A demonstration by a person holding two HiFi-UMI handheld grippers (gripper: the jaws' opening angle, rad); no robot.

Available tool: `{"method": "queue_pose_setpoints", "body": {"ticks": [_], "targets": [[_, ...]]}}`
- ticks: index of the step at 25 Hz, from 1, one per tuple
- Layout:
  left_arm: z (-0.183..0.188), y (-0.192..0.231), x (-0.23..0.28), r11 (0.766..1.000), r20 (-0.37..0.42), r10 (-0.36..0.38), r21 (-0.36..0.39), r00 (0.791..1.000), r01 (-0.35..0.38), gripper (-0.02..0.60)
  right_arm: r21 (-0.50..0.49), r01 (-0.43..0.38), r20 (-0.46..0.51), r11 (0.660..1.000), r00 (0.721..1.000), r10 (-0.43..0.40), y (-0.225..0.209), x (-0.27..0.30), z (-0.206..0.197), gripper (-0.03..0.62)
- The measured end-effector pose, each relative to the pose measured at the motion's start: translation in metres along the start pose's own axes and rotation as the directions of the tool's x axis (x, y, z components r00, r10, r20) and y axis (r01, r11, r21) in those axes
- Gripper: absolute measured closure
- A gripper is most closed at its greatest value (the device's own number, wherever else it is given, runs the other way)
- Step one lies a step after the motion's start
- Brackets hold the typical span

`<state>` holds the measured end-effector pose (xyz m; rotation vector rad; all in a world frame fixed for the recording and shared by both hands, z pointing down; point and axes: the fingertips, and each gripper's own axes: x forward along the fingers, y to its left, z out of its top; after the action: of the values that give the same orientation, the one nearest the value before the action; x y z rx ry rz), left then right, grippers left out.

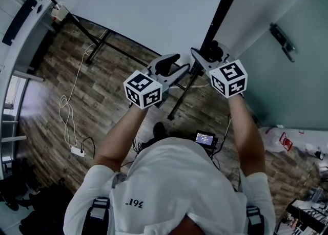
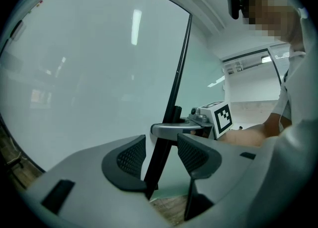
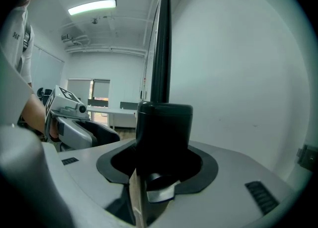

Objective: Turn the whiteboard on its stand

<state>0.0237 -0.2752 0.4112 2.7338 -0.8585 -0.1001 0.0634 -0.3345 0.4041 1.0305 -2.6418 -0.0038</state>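
**A:** Where is the whiteboard (image 1: 154, 8)?

**B:** It stands upright on its stand (image 1: 182, 95) on the wooden floor (image 1: 102, 101), with its black side edge (image 2: 174, 98) just before the person.

**A:** And the grippers?

**B:** The left gripper (image 2: 161, 157) is wide, straddling that edge without pinching it. The right gripper (image 3: 164, 162) is spread around the black pivot knob (image 3: 164, 127), its pads seemingly clear. This looks like the knob step. Next, clamp the edge and swing the board.

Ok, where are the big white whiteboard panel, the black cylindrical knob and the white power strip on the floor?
big white whiteboard panel (image 1: 154, 8), head view, bare writing surface.
black cylindrical knob (image 3: 164, 122), right gripper view, its side wall.
white power strip (image 1: 77, 151), head view, top of its casing.
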Motion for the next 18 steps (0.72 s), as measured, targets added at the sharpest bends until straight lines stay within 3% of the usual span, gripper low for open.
{"method": "queue_pose_setpoints", "body": {"ticks": [18], "targets": [[0.008, -0.012, -0.022, 0.997, -0.003, -0.07, 0.027, 0.998, 0.07, 0.374, 0.011, 0.153, 0.033, 0.988, 0.988, -0.153, -0.003, -0.041, 0.011, 0.376]]}}
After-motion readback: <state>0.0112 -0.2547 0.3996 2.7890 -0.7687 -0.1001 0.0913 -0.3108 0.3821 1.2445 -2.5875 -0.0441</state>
